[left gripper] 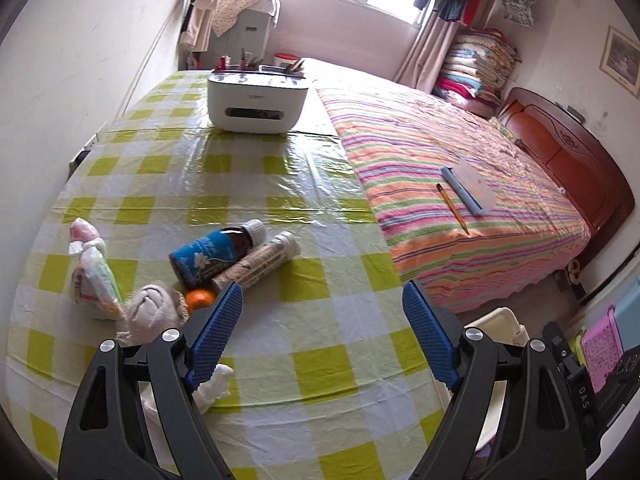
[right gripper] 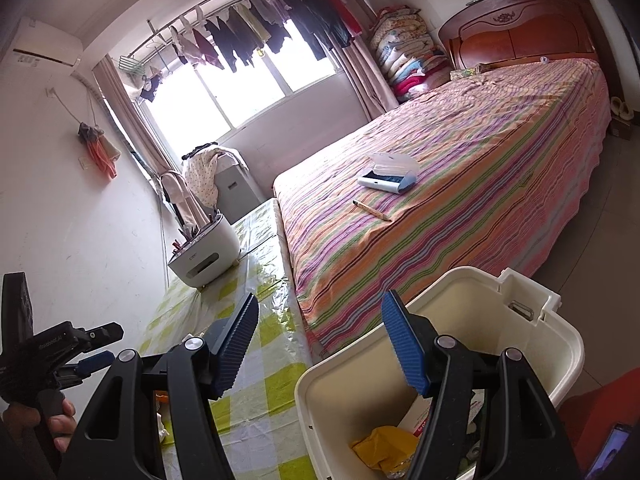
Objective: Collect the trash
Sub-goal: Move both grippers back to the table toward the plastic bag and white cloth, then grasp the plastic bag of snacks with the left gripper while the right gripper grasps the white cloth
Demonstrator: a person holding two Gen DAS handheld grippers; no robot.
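Trash lies ahead and to the left of your left gripper (left gripper: pixel 322 296), whose jaws stand wide open with nothing between them. Nearest is an orange cap (left gripper: pixel 199 299), just off the tip of the left finger, with a crumpled tissue (left gripper: pixel 150 312) beside it further left and partly behind that finger. Beyond them, a brown bottle (left gripper: pixel 218 254) and a tube (left gripper: pixel 260 260) lie side by side, touching, their long axes running from near-left to far-right, caps pointing away from you. A knotted plastic bag (left gripper: pixel 90 270) sits well out to the left. More white tissue (left gripper: pixel 214 384) shows under the left finger, close in.

Your right gripper (right gripper: pixel 318 334) is also spread open and holds nothing; it hangs over the near rim of the bin (right gripper: pixel 568 344), which already has a yellow wrapper (right gripper: pixel 380 446) and other scraps at the bottom. So the left hand is clearly the nearer one for the pile on the table (left gripper: pixel 280 184).

To take the bottle or tube across its width, you would likely need to swing the jaws left. The cap and tissue crowd the approach, and the two cylinders could roll apart when nudged. The white organizer (left gripper: pixel 258 102) stands far ahead, out of the way.
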